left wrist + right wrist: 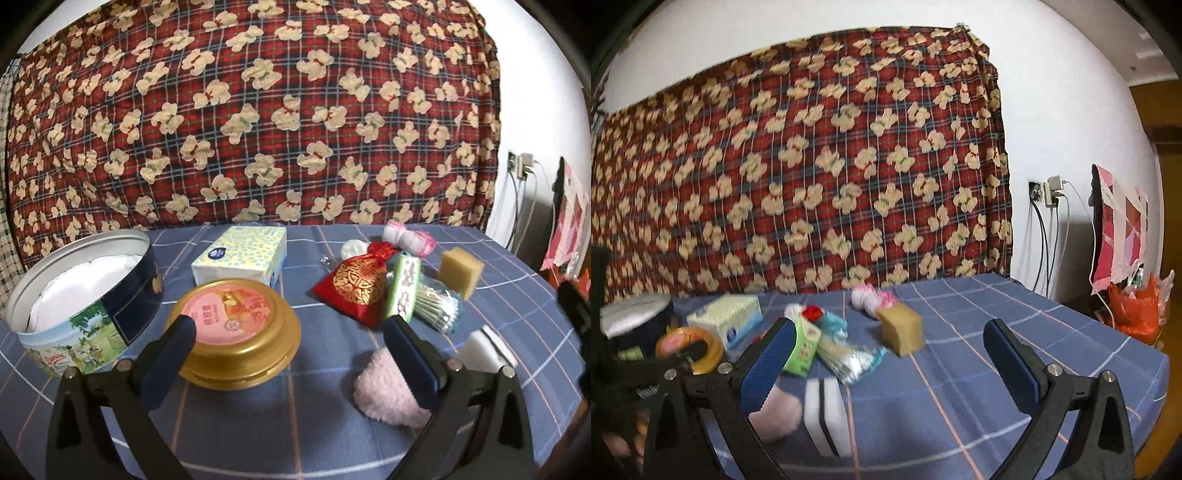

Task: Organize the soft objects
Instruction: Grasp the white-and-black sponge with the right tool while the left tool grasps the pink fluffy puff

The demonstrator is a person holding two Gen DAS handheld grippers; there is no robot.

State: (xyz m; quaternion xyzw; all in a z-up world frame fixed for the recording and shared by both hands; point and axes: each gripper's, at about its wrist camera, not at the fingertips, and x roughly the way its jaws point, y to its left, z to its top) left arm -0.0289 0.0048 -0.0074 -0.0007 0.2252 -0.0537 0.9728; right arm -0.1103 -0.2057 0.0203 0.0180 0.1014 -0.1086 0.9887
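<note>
An open round tin (pixel 88 295) with white lining stands at the left, its gold lid (pixel 236 332) beside it. Soft items lie on the blue checked cloth: a pink fluffy cloth (pixel 384 387), a red pouch (pixel 354 288), a yellow sponge (pixel 460 269), a white sponge (pixel 484 350), pink-white rolls (pixel 406 236), a tissue pack (pixel 240 258). My left gripper (pixel 291 332) is open and empty above the lid and pink cloth. My right gripper (pixel 890 343) is open and empty above the white sponge (pixel 827 417) and the pink cloth (pixel 779 413).
A green packet (pixel 402 288) and a bag of cotton swabs (pixel 439 302) lie by the pouch. A red teddy-print blanket (pixel 258 110) hangs behind the table. Wall sockets with cables (pixel 1049 195) and an orange bag (pixel 1137 306) are at the right.
</note>
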